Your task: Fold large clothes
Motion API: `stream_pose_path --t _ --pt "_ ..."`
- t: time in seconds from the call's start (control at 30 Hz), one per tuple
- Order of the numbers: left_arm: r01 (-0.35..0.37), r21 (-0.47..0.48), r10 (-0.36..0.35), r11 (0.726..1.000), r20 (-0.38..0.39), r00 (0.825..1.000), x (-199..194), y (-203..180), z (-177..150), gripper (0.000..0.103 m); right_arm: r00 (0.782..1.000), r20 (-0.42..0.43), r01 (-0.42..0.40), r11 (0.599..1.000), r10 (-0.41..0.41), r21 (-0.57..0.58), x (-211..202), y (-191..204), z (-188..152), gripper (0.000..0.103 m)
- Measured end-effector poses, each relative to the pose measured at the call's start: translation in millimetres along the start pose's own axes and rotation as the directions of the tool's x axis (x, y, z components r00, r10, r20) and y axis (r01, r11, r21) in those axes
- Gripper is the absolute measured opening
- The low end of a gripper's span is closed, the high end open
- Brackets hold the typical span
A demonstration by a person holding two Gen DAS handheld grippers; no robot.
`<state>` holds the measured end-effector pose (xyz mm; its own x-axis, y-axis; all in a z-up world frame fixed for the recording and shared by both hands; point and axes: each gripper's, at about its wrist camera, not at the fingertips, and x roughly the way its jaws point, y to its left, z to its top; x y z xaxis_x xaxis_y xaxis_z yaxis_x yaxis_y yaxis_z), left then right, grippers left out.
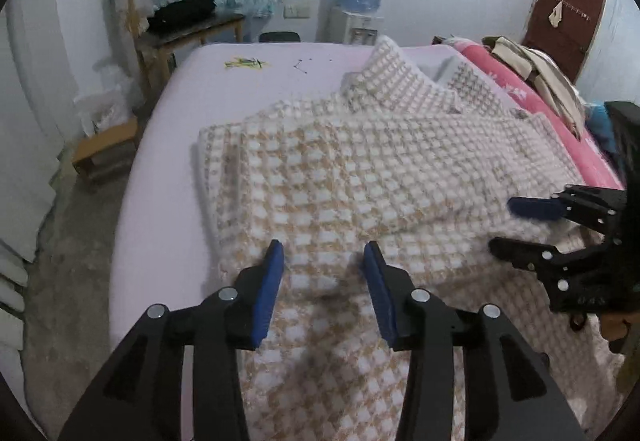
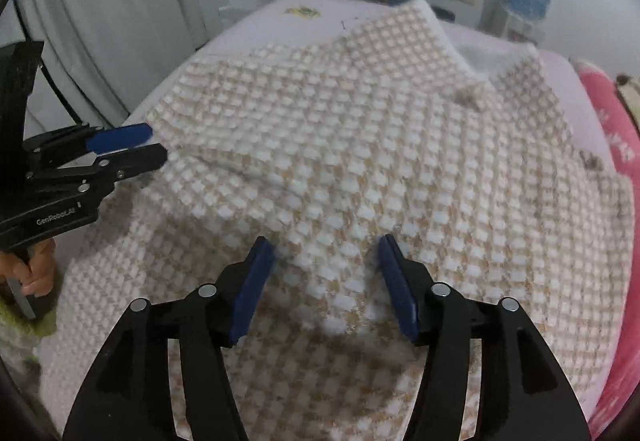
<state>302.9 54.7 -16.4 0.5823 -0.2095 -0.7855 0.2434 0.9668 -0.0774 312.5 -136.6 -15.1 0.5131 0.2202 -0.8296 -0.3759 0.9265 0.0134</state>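
both my grippers, left gripper (image 1: 324, 253) and right gripper (image 2: 326, 247), hang with jaws apart, clamping nothing, likely to let the fold settle. checked coat (image 1: 360, 169) lies folded on the bed (image 1: 200, 81), stretching toward twelve o'clock.

Checked garment (image 2: 340, 161) near hem cut off at 6 o'clock in both views, weave there smeared by blur. Right hand-held gripper (image 1: 516, 225) body cut by frame edge at 3 o'clock. Holding hand (image 2: 34, 265) mostly hidden behind left hand-held gripper (image 2: 154, 145). Small embroidered marks (image 1: 245, 63) on bed (image 1: 192, 89) too small to tell. Pink bedding (image 2: 616, 145) clipped at 3 o'clock.
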Motion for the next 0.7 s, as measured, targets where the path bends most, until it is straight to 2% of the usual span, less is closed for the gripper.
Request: stream_pose_path --t 0.07,0.13,0.23,0.33,0.37,0.43,0.5,0.6,0.7 --pt "0.008 -0.014 -0.008 1.000 0.006 1.000 -6 0 2 0.043 1.000 -0.012 0.008 0.999 -0.007 0.036 -10 0 0 0.054" --pt "0.041 -0.041 -0.040 0.998 0.024 0.999 -14 3 4 0.046 0.999 0.043 0.005 0.997 -0.009 0.073 -35 -10 -4 0.055" --pt "0.043 -0.053 -0.041 0.998 0.037 0.998 -16 9 8 0.052 0.990 0.087 0.094 0.975 -0.113 0.202 -60 -47 -23 0.058" --pt "0.050 -0.088 -0.050 0.995 0.007 0.999 -4 18 5 0.052 0.978 0.018 0.192 0.926 -0.209 0.325 -57 -90 -49 0.058" --pt "0.053 -0.088 -0.052 0.995 0.012 0.999 -2 19 4 0.052 0.979 -0.023 0.198 0.913 -0.203 0.358 -49 -105 -61 0.058" --pt "0.052 -0.070 -0.051 0.996 0.017 0.999 -3 17 3 0.052 0.988 -0.022 0.148 0.917 -0.150 0.371 -47 -115 -74 0.058" --pt "0.046 -0.059 -0.045 0.997 0.012 0.999 -5 17 4 0.052 0.986 -0.035 0.163 0.927 -0.161 0.337 -56 -110 -69 0.058" --pt "0.055 -0.058 -0.053 0.997 0.031 0.998 -11 15 14 0.052 0.991 0.021 0.119 0.928 -0.135 0.352 -71 -121 -49 0.060" --pt "0.040 -0.059 -0.038 0.997 0.033 0.999 -6 10 33 0.052 0.981 0.064 0.149 0.917 -0.185 0.371 -74 -140 -21 0.060"
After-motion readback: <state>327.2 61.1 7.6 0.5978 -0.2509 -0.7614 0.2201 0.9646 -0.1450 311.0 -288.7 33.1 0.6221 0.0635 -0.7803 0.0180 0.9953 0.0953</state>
